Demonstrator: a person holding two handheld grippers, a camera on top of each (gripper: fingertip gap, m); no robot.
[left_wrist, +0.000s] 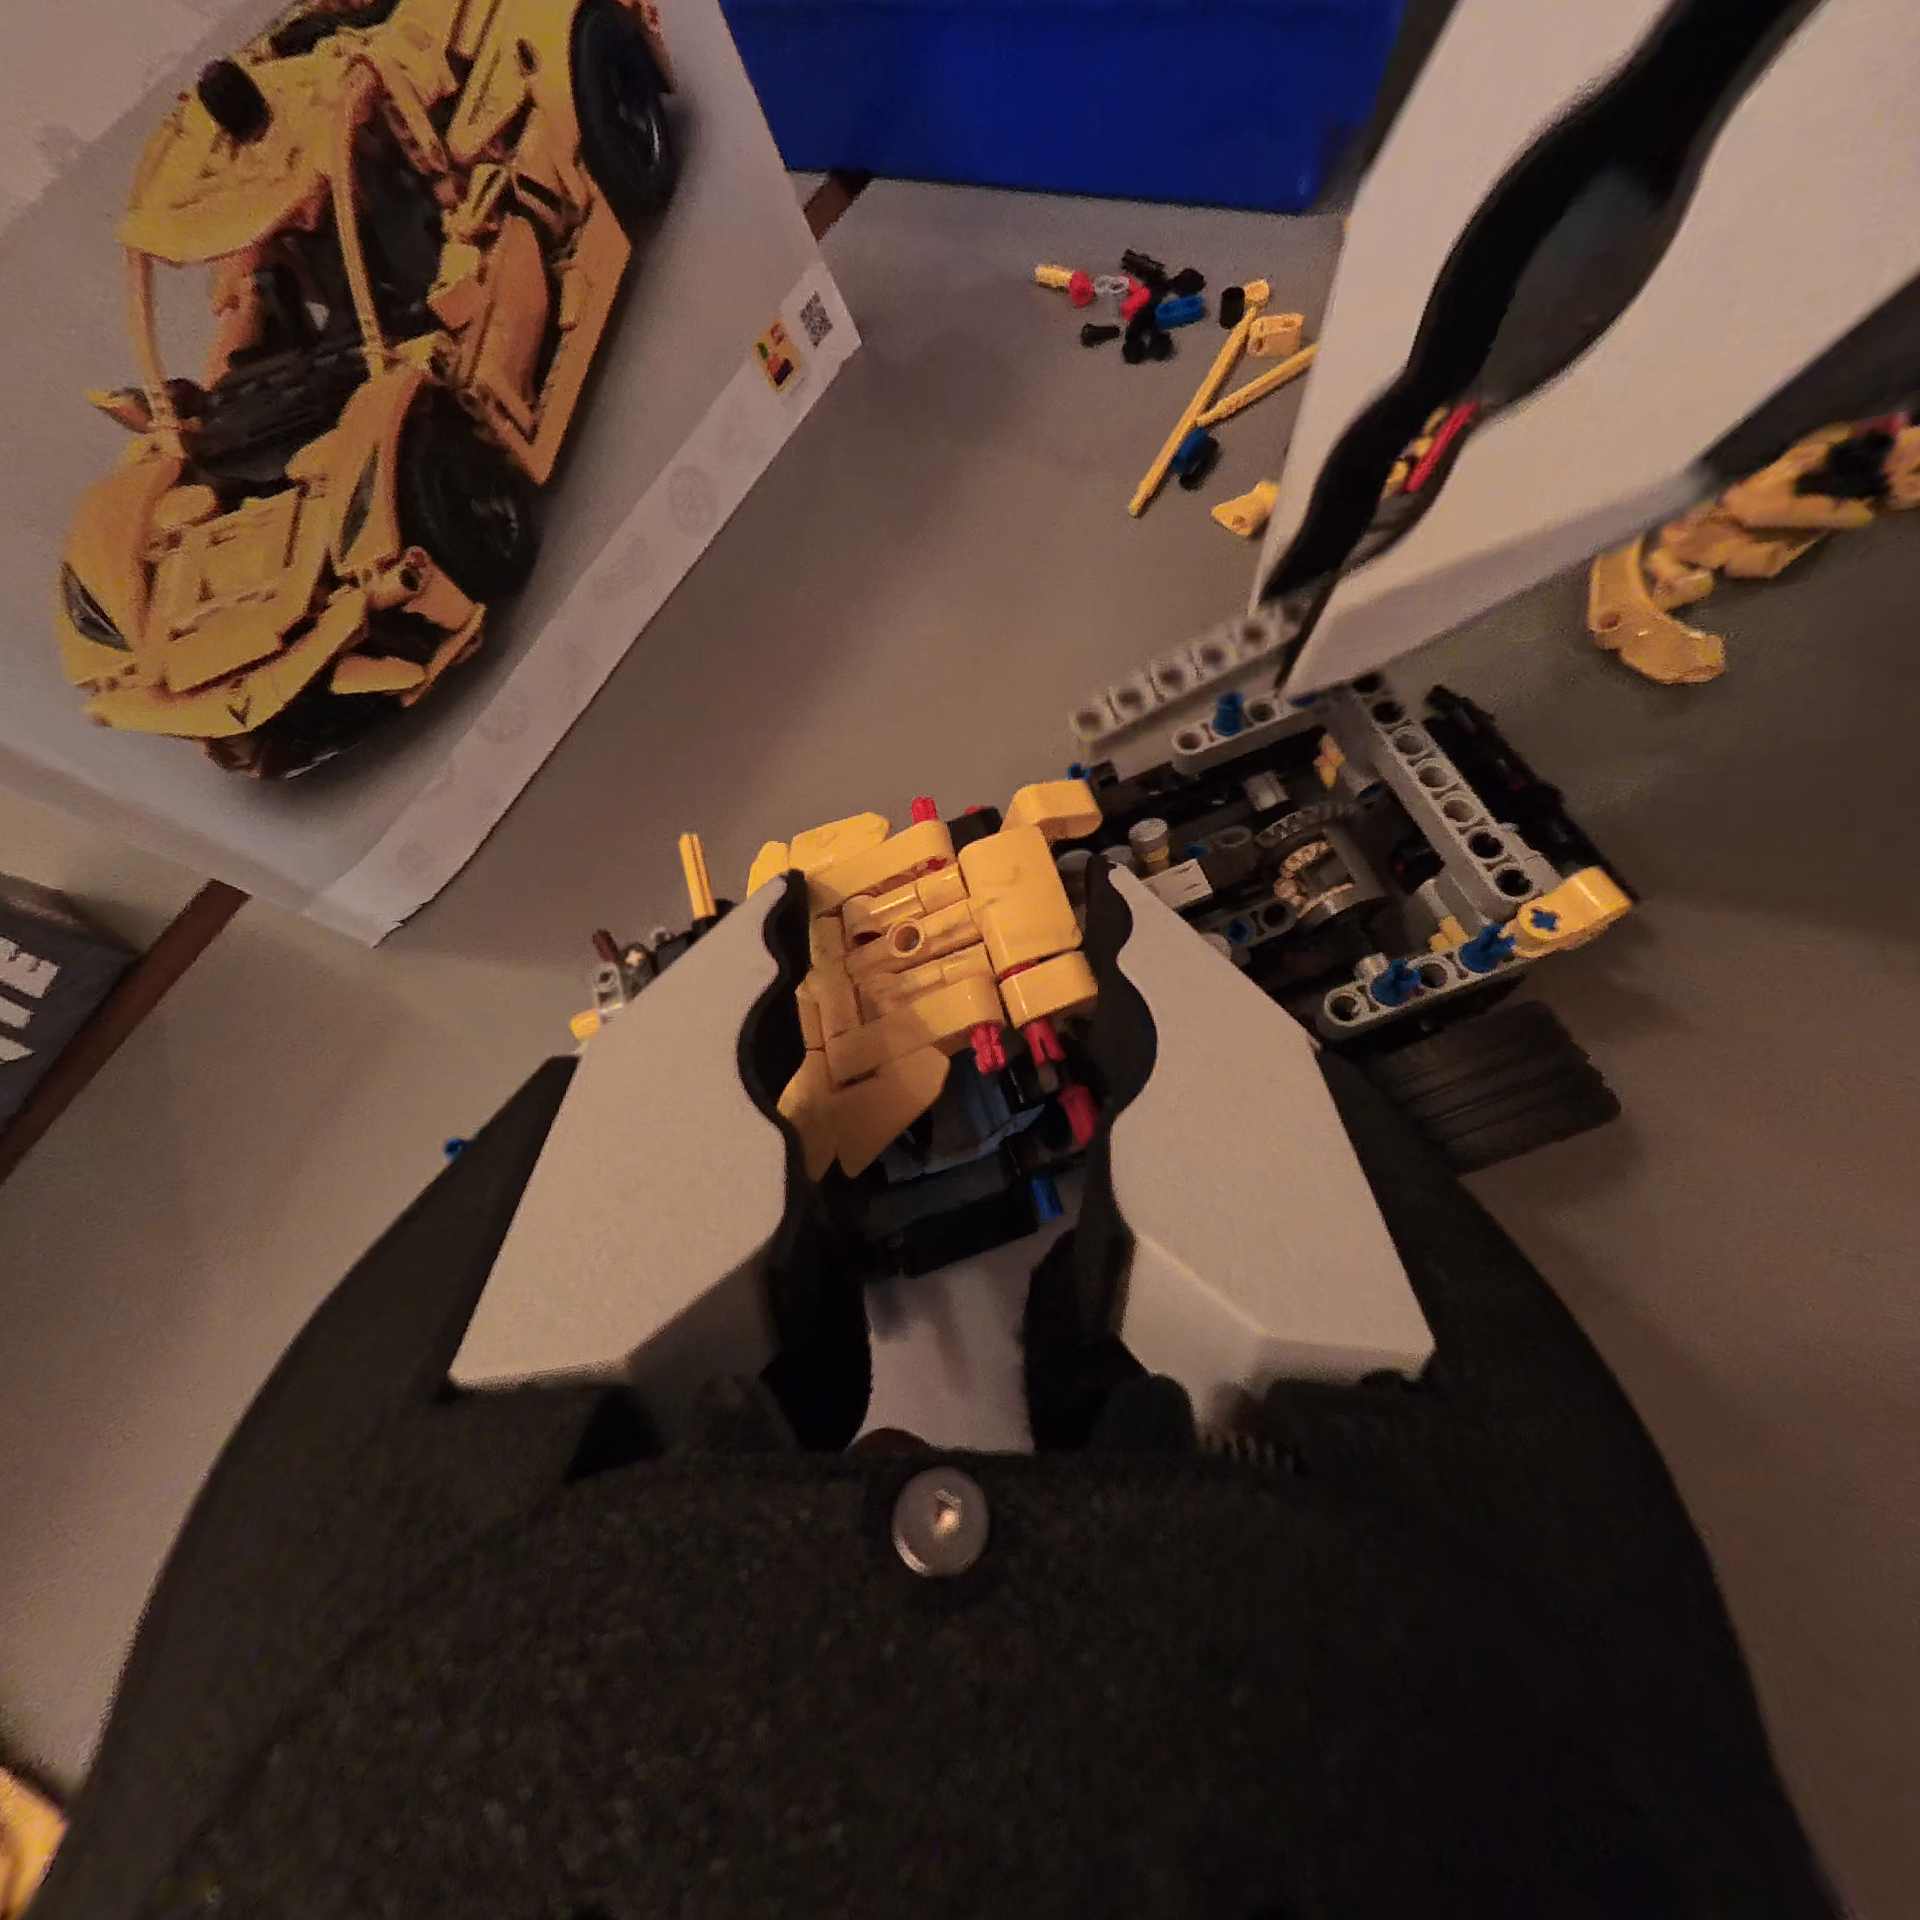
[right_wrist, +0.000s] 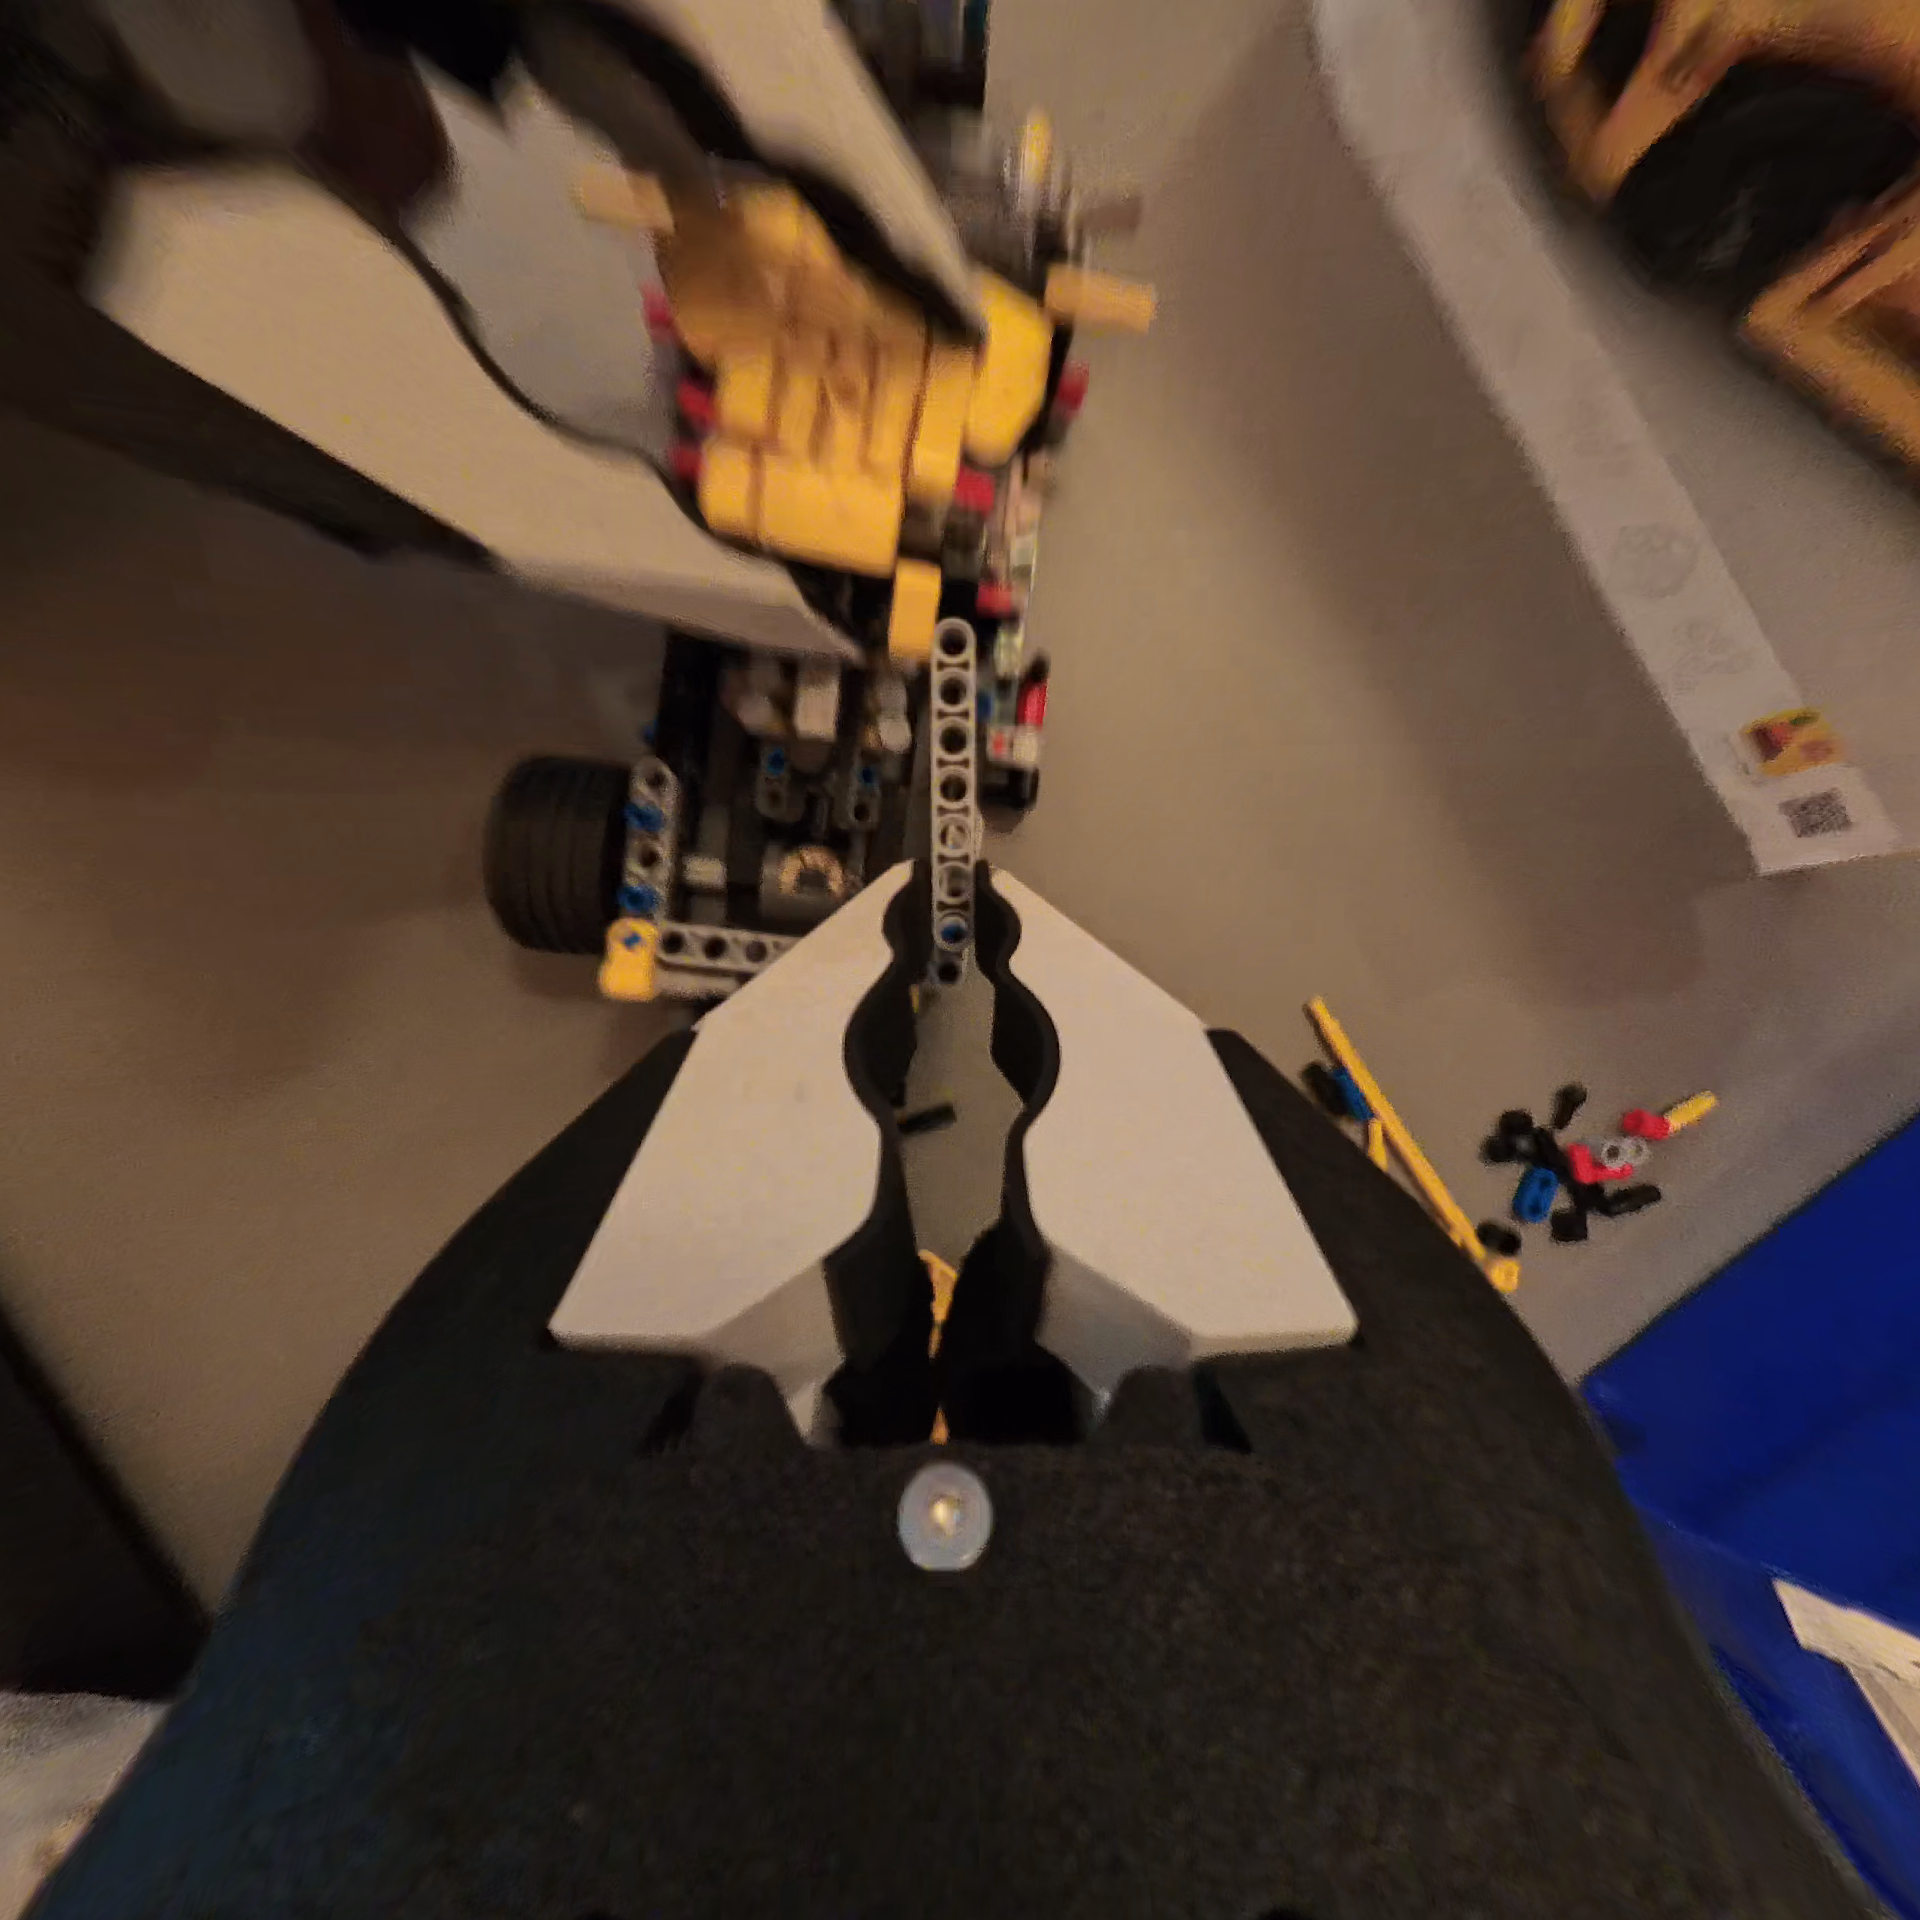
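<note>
My left gripper (left_wrist: 943, 883) is shut on the yellow front block (left_wrist: 935, 966) of a part-built brick car; the block also shows blurred in the right wrist view (right_wrist: 831, 416). The car's grey and black chassis (left_wrist: 1351, 842) lies on the table with a black tyre (left_wrist: 1496, 1081) beside it. My right gripper (right_wrist: 948, 871) is shut on a long grey holed beam (right_wrist: 951, 769) at the chassis edge. In the left wrist view the right gripper (left_wrist: 1288, 644) comes down from the upper right onto that beam (left_wrist: 1174, 675). The left gripper shows at the upper left of the right wrist view (right_wrist: 623, 343).
A printed picture of the yellow car (left_wrist: 312, 395) lies at the left. Small loose pins (left_wrist: 1143, 301) and yellow rods (left_wrist: 1205, 416) lie at the back, also in the right wrist view (right_wrist: 1569, 1164). A blue bin (left_wrist: 1060, 94) stands behind. A yellow curved sub-assembly (left_wrist: 1704, 561) lies at the right.
</note>
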